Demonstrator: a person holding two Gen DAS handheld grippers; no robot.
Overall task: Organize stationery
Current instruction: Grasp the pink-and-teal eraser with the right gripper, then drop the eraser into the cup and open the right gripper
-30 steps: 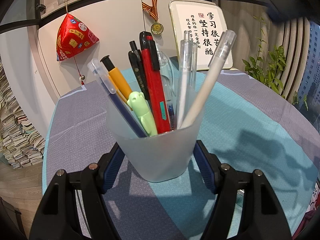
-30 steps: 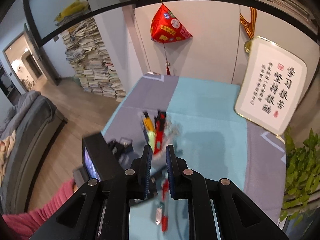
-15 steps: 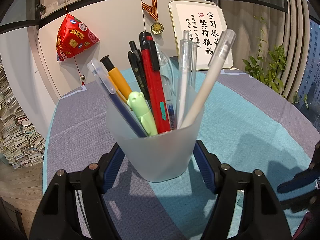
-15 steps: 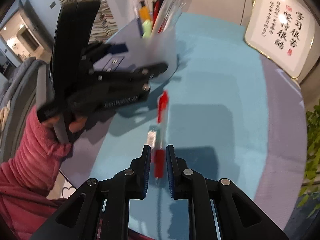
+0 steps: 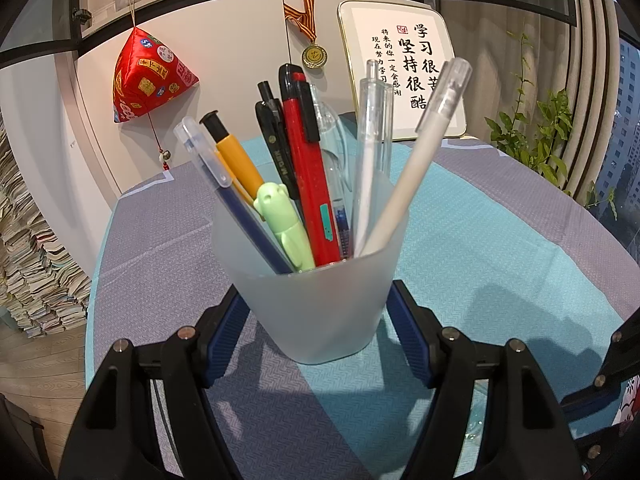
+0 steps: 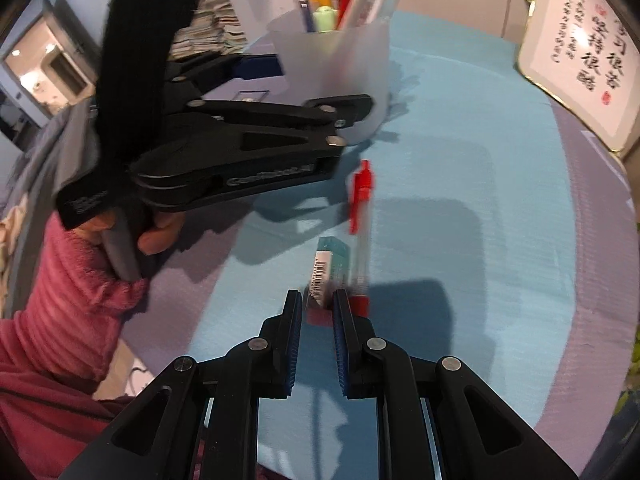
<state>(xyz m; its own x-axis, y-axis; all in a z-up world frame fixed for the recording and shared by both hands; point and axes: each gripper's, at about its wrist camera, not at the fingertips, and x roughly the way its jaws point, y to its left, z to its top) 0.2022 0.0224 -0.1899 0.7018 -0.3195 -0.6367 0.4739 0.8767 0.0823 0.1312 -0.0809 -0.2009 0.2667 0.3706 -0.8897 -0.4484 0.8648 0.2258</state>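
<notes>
A: State the tongs.

B: The left gripper (image 5: 318, 312) is clamped on the frosted cup (image 5: 316, 304), one pad against each side wall. The right gripper (image 6: 316, 308) has its jaws nearly together with a narrow gap, holding nothing, tips just over the teal eraser (image 6: 326, 266).

A: Location of the loose items?

B: On the tablecloth (image 6: 460, 184), at 12 o'clock from the right gripper. The red-capped pen (image 6: 360, 240) lies just beside the eraser, on its 3 o'clock side. The cup stands farther out, near 11 o'clock.

A: Failure modes?

B: The gap looks narrower than the eraser; descending without opening would likely push it away or nudge the pen. A wide grasp might catch both items.

A: Container contents?

B: Upright pens: a red pen (image 5: 306, 168), a black pen (image 5: 276, 136), an orange one (image 5: 236, 156), a blue one (image 5: 232, 204), clear pens (image 5: 372, 152), a beige pen (image 5: 416, 160), and a green figure-shaped item (image 5: 286, 232). The cup is crowded, so an insertion could snag.
</notes>
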